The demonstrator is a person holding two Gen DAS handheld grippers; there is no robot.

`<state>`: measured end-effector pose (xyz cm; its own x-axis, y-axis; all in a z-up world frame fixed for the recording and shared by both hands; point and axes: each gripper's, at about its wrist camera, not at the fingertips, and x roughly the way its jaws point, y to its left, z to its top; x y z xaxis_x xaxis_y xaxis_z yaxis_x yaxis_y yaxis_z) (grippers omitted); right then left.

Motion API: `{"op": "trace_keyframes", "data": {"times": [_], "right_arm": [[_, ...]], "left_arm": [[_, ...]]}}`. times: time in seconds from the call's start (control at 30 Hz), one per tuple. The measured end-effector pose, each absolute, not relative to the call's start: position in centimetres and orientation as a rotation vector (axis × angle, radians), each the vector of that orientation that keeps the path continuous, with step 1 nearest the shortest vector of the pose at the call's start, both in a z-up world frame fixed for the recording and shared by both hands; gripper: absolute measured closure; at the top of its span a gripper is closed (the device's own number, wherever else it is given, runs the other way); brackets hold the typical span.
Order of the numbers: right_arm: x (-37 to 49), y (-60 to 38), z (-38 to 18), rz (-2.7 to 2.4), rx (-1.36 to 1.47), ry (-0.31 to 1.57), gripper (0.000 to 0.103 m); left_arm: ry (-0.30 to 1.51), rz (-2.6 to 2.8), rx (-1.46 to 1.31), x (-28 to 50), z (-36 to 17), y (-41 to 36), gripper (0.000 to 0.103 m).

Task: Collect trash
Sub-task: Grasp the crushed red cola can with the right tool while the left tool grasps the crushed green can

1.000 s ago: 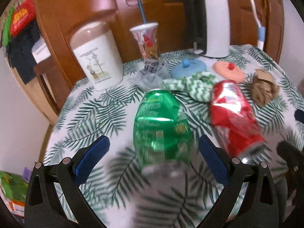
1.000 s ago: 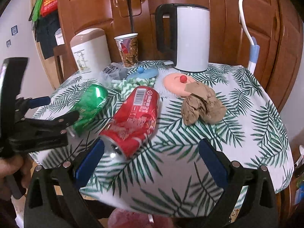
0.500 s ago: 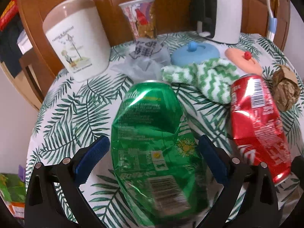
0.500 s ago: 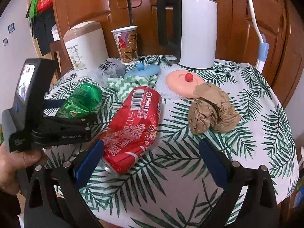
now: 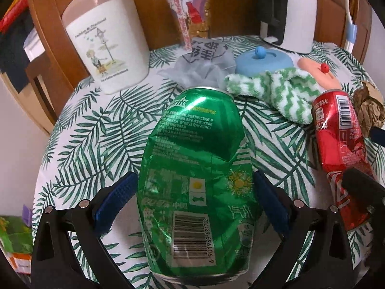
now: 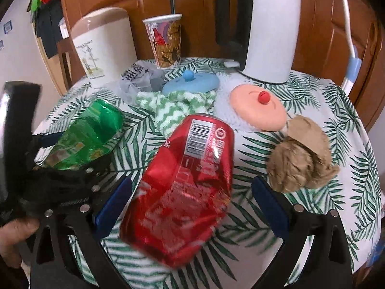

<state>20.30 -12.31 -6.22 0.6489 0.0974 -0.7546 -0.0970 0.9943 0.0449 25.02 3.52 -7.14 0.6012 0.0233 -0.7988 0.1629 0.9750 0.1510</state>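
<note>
Jaws on your left gripper stand wide, one blue pad on each side of the crushed green can, which lies on its side on the leaf-print tablecloth. The pads look very near the can's flanks, but you cannot tell from here whether they touch, and nothing shows a squeeze. Your right gripper is just as wide, straddling the crushed red can with clear gaps on both sides; it has hold of nothing.

As a judgement, you are at the very start: no piece of trash is lifted, and both cans wait for your closing move. Farther out, the crumpled brown paper beside the red can and the clear plastic wrapper near the paper cup also look like trash left to gather. The beige-lidded bin at the far left of the table may be where it all goes.

Your right view shows the left gripper from outside, with a hand on it, and the whole brown paper. Your left view shows the green can's barcode and only the paper's edge.
</note>
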Motion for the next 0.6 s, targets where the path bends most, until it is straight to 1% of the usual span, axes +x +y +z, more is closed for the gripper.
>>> {"op": "trace_keyframes", "data": {"times": [0.17, 0.33, 0.47, 0.6], "right_arm": [[22.0, -11.4, -7.5, 0.081, -0.025, 0.896, 0.005], [22.1, -11.2, -7.8, 0.071, -0.052, 0.897, 0.005], [21.3, -11.0, -8.0, 0.09, -0.127, 0.895, 0.012], [20.7, -11.2, -8.1, 0.112, -0.178, 0.897, 0.013]], "left_arm": [[0.919, -0.078, 0.208, 25.0, -7.2, 3.7, 0.006], [0.919, -0.083, 0.207, 25.1, -7.3, 3.9, 0.006], [0.917, -0.082, 0.214, 25.2, -7.3, 3.8, 0.006], [0.913, -0.077, 0.223, 25.3, -7.2, 3.6, 0.006]]}}
